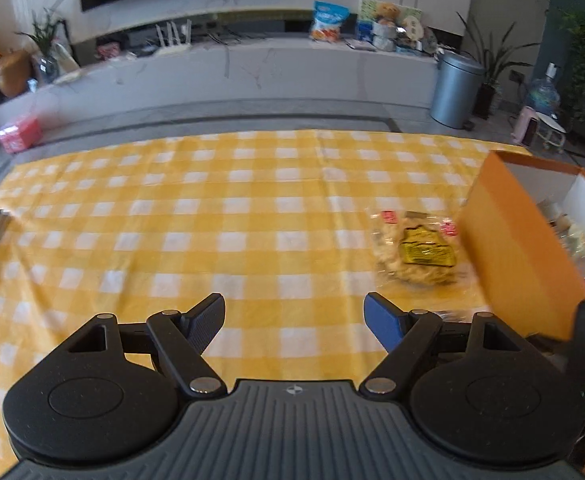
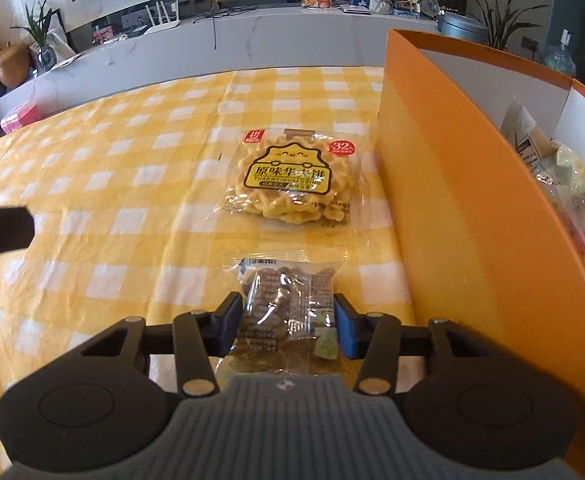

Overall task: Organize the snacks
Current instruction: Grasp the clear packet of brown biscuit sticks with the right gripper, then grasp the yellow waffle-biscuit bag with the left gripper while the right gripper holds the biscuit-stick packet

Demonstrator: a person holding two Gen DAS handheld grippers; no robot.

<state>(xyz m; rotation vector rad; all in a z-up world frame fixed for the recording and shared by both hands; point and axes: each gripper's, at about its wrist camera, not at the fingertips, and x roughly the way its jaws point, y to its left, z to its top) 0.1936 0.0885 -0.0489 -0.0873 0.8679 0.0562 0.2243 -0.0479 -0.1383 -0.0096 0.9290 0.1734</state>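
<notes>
Your right gripper [image 2: 286, 326] has jaws clenched on brown snack pkt [image 2: 286, 312] above desk [image 2: 112, 208]. Waffle pkt [image 2: 288, 178] at 12 o'clock, orange box [image 2: 472, 216] at 2. Left gripper [image 1: 294, 320] jaws released, holding nothing.

Brown snack packet [image 2: 286, 312] clamped between fingers [image 2: 228, 326], waffle packet [image 2: 292, 178] flat beside orange box [image 2: 472, 216]

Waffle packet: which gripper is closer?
Right. Right gripper, shut on brown snack packet, sits just short of waffle packet; left gripper is open, off to its left.
</notes>
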